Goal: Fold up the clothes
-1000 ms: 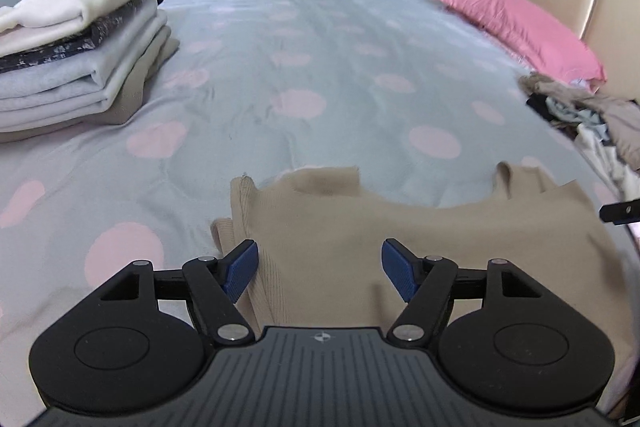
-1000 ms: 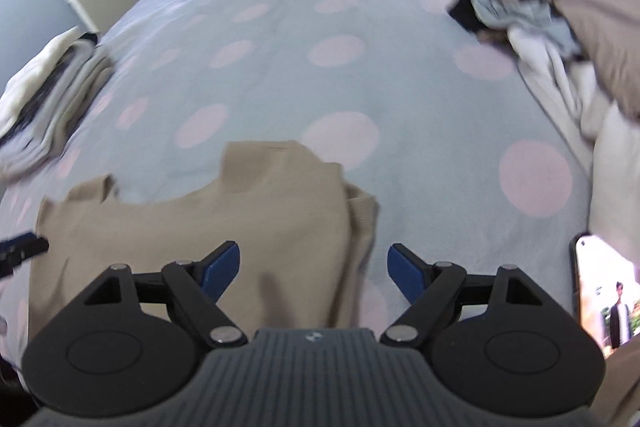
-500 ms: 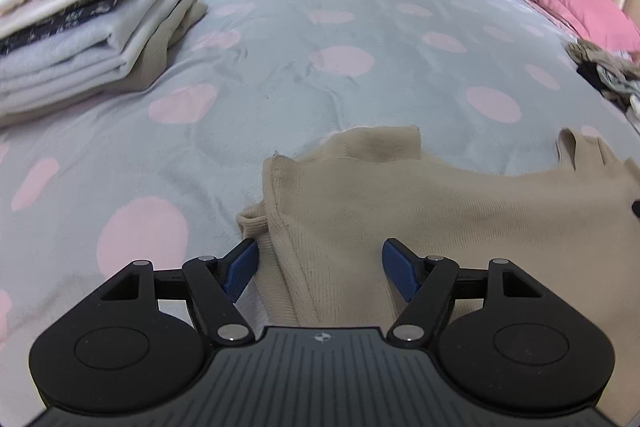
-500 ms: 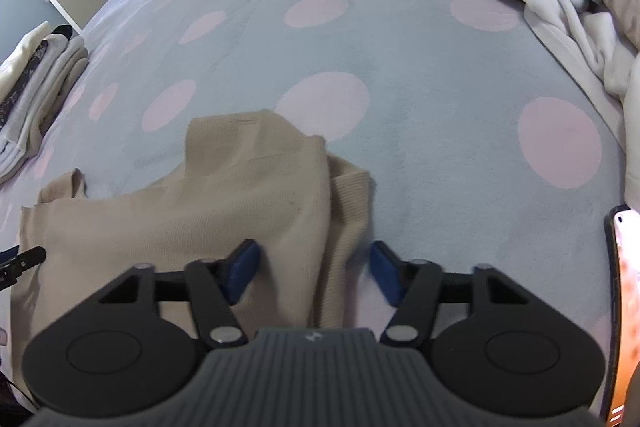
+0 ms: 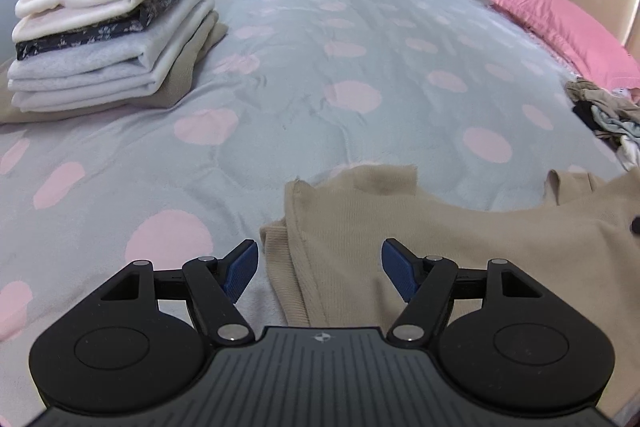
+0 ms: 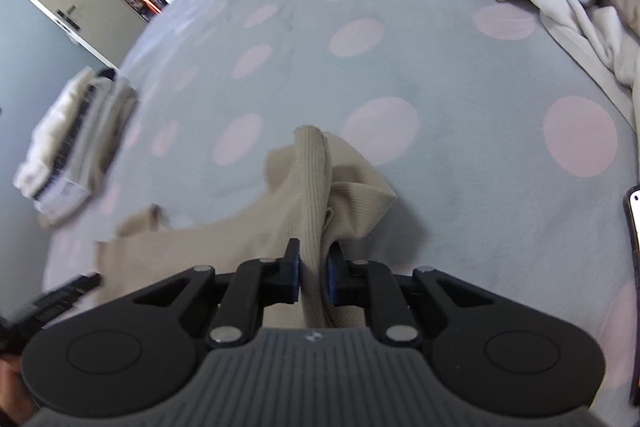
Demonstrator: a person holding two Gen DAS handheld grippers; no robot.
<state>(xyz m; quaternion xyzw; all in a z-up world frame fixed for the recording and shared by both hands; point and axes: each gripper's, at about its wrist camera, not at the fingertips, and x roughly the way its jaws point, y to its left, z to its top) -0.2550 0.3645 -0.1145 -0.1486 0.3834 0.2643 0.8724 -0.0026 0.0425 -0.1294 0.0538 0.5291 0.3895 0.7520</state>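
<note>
Right wrist view: right gripper (image 6: 311,269) fingers just closed, pinching beige top (image 6: 308,187), its ridge running away; left gripper (image 5: 316,269) wide, empty

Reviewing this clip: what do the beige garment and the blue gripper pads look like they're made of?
Beige garment: a soft matte knit, likely cotton or wool blend; fine vertical ribbing shows where it bunches. Blue pads on the left gripper: probably rubber or soft plastic, matte, with a fine grooved texture.
</note>
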